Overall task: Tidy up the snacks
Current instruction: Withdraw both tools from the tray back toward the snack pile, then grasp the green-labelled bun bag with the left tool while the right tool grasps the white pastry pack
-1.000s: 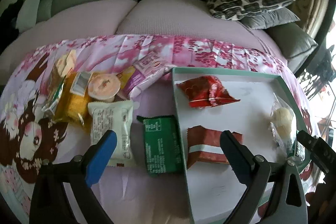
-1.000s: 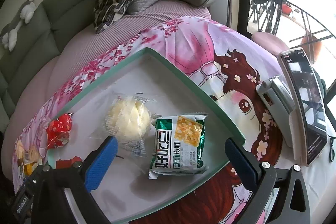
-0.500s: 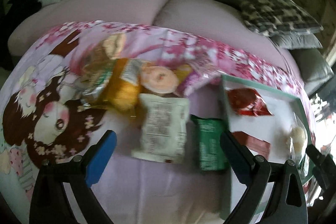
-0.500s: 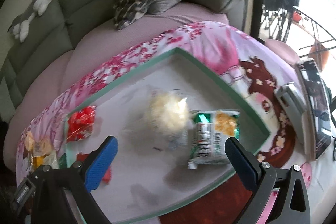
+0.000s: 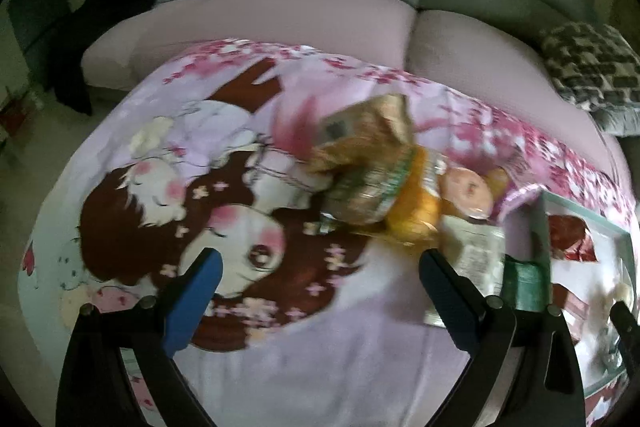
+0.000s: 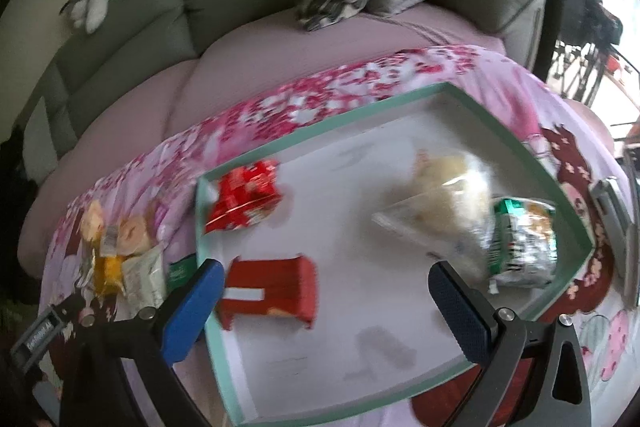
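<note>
Left gripper [image 5: 316, 291] is hovering with its jaws spread wide and empty above the printed cloth on the counter [image 5: 280, 367], and the loose snack pile [image 5: 384, 183] is lying ahead of it and off to its right, nearer its right finger than its left. That pile is blurred, but a tan-and-green crinkled bag, an orange packet and a round peach-lidded cup are lying heaped and touching, running roughly left to right toward the green-rimmed tray [image 6: 516, 143]. Right gripper [image 6: 324, 303] is also open and holding nothing, hanging over the tray's white floor, where a red wafer pack [image 6: 272, 291] is lying just by its left finger. Judging by nearness, the left gripper is the one placed for the pile.
</note>
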The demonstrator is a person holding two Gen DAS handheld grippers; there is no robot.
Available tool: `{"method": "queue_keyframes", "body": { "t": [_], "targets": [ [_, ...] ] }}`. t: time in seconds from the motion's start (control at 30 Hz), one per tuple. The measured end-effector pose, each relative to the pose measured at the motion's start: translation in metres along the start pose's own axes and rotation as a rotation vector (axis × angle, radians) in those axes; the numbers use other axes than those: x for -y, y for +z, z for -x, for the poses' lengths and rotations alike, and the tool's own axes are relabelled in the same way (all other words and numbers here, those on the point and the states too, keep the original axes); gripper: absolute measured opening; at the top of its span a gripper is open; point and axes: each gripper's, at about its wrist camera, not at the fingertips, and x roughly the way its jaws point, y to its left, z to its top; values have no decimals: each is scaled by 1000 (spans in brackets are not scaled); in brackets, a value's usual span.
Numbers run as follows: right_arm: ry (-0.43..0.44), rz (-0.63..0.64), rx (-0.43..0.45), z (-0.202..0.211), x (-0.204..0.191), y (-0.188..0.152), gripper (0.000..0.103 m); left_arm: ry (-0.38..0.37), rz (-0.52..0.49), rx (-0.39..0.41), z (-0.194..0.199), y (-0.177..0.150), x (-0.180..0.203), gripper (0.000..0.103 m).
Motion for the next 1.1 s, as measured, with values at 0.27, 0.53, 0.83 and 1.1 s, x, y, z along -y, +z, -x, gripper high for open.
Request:
{"method": "queue_keyframes", "body": {
  "t": [0.27,0.53,0.83,1.1],
  "targets": [
    [74,73,-39,-13,-42,-13,103,48,68,-11,-4,6,-40,99],
    [139,187,-66,-22,-92,-31,103,25,67,-29,-8,7,-56,99],
    [159,273,-59,-29,-130,-42,103,-54,11,-62,-22,8,-42,99],
    [196,319,-61,-43,-151,-49,100,-164,41,-46,-30,25,-38,99]
  ]
}}
